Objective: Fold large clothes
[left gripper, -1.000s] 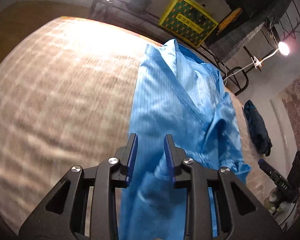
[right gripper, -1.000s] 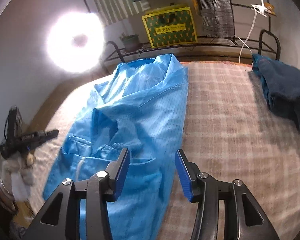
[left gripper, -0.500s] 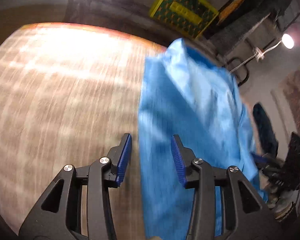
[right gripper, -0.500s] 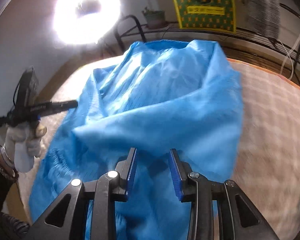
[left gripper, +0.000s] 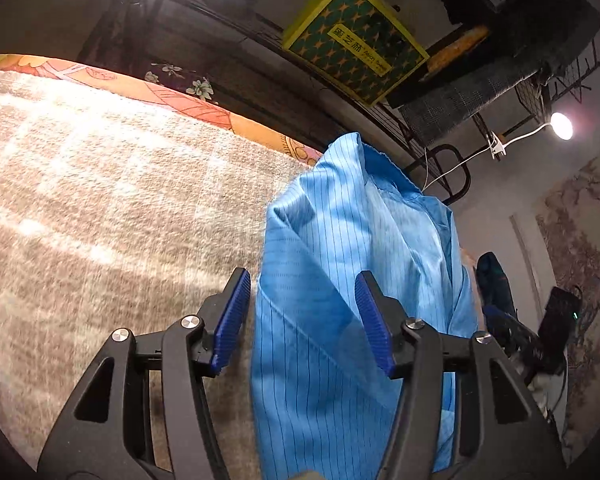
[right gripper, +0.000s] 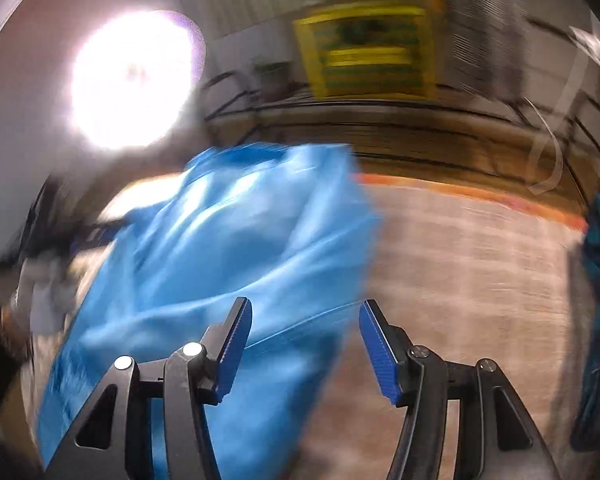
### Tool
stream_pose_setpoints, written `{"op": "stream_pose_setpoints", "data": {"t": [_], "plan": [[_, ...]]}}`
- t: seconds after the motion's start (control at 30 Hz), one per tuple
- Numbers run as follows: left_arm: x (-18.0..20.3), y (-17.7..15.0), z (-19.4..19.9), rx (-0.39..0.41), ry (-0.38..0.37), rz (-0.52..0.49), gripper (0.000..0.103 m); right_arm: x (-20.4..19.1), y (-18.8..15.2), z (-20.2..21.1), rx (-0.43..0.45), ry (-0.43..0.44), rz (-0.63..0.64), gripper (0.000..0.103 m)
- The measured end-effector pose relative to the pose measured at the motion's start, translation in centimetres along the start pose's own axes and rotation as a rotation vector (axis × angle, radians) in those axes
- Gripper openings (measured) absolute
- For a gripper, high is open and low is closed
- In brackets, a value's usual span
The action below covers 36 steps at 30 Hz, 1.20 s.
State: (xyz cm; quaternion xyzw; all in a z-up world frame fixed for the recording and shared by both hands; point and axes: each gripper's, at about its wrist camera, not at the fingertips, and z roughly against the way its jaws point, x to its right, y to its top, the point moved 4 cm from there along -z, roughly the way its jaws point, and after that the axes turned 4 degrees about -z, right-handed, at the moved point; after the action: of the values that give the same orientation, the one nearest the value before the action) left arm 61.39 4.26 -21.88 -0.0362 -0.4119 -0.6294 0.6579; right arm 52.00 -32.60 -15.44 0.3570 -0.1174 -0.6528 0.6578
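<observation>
The left claw [left gripper: 302, 316] and right claw [right gripper: 304, 342], jaws just widened and gripping nothing, hang half open over the blue garment [left gripper: 340, 280], which lies folded lengthwise on the checked blanket [left gripper: 100, 208], a dark garment [right gripper: 598, 280] near its far edge.

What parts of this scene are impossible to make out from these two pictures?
- Right wrist view: motion blur smears the yellow box print and the blue garment folds.
- Left wrist view: the garment's near end is cut off by the bottom edge and the left claw.
- Left wrist view: the dark cloth is mostly hidden behind the garment.
</observation>
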Motion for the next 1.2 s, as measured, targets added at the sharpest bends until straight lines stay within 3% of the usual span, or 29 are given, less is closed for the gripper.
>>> {"op": "stream_pose_setpoints", "data": {"t": [0.17,0.27,0.33,0.37,0.4,0.43,0.5,0.53,0.63,0.9,1.2], "plan": [[0.7,1.1,-1.8,-0.032,-0.028,0.016,0.057,4.1,2.2,-3.3,-0.023,0.116,-0.204,0.068],[1.2,1.5,-2.6,-0.045,-0.050,0.020,0.060,3.7,3.2,-5.2,-0.036,0.185,-0.230,0.072],[1.8,1.7,-3.2,-0.038,-0.024,-0.020,0.060,2.8,3.9,-6.2,-0.016,0.168,-0.197,0.072],[2.1,1.8,-3.4,-0.032,-0.007,-0.040,0.057,2.6,4.1,-6.4,-0.014,0.164,-0.189,0.068],[2.4,1.9,-3.8,-0.032,0.009,-0.063,0.037,2.3,4.3,-6.5,-0.015,0.166,-0.182,0.058],[2.5,1.7,-4.2,-0.043,0.017,-0.071,0.012,1.8,4.3,-6.9,-0.035,0.185,-0.169,0.029],[2.8,1.4,-4.8,-0.052,0.059,-0.100,0.003,0.8,4.2,-7.7,-0.063,0.161,-0.129,0.016],[3.2,1.4,-4.7,-0.041,0.064,-0.128,0.000,0.2,4.0,-7.7,-0.063,0.137,-0.092,0.005],[4.3,1.3,-3.3,0.014,0.054,-0.170,0.000,-1.2,4.1,-6.6,-0.035,0.098,-0.029,0.002],[8.1,0.8,2.3,0.101,0.027,-0.236,0.000,-4.1,5.1,-0.4,0.072,0.133,0.023,0.001],[12.5,-3.3,10.7,0.164,0.014,-0.299,0.000,-9.5,2.6,9.2,0.134,0.169,0.101,0.001]]}}
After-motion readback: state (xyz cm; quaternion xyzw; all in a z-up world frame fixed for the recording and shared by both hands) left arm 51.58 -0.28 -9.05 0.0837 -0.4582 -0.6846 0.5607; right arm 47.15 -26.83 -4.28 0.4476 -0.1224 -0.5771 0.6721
